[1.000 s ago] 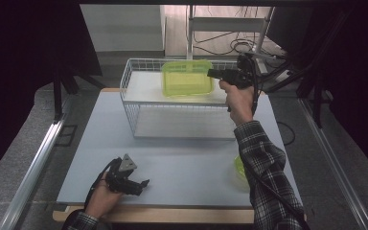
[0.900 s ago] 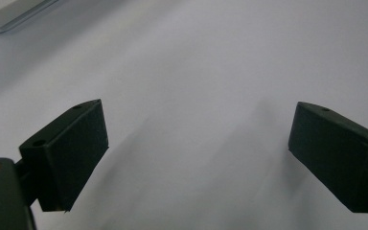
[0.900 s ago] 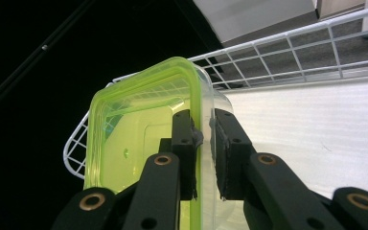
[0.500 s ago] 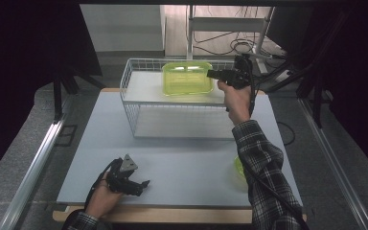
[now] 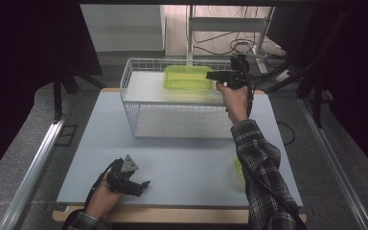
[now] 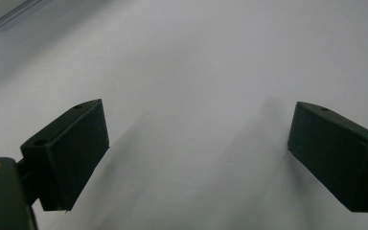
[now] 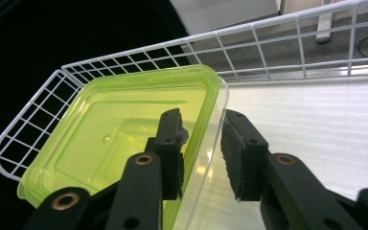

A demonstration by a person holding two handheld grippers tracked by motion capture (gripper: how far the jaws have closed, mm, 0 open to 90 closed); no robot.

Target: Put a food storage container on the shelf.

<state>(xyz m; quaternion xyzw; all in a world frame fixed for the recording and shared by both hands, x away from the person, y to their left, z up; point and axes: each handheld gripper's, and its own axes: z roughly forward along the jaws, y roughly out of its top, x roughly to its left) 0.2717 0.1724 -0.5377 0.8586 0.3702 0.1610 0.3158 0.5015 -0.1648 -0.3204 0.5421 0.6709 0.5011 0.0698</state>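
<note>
R fingers (image 7: 203, 143) have just been opening: they now straddle the tub (image 7: 124, 143) wall w/ a gap on the outer side, so not pinching it any more. Tub sits in the far part of the wire basket (image 5: 129, 103), near its right end, prob. just set down there (release looks under way). R hand hardly shifted from before. L gripper (image 5: 133, 182) rests on the near-left worktop (image 5: 182, 158), fingers spread, nothing between; idle, out of the way.
</note>
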